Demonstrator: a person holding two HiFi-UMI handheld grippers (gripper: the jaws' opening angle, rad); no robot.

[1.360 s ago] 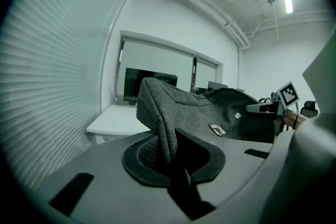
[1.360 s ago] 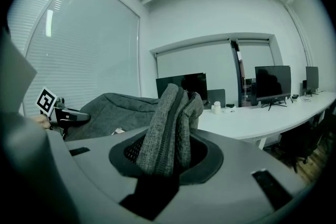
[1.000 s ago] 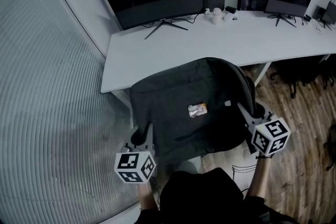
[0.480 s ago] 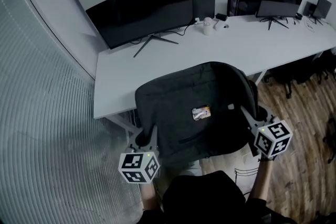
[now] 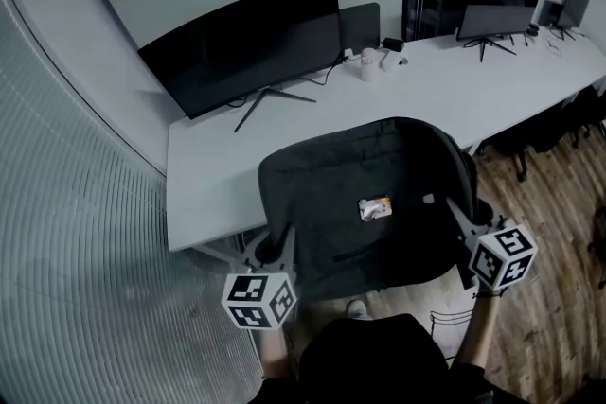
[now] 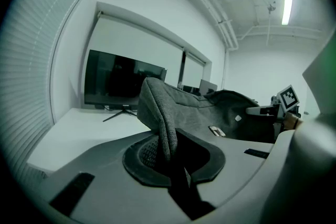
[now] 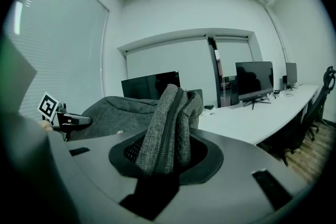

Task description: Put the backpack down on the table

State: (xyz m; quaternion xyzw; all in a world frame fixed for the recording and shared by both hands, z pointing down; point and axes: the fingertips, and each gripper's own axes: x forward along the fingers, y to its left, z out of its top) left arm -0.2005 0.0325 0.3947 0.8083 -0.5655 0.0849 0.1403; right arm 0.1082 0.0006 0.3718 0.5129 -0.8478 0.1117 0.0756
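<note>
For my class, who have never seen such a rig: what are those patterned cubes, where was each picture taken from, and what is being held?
A person carries a left claw and a right claw, both hand-held tools; the patterned cubes belong to them. One camera sits on the person's head, looking down; the other two ride on the claws. Each claw is shut on an edge of a dark grey backpack, held up before a white table bearing monitors.
</note>
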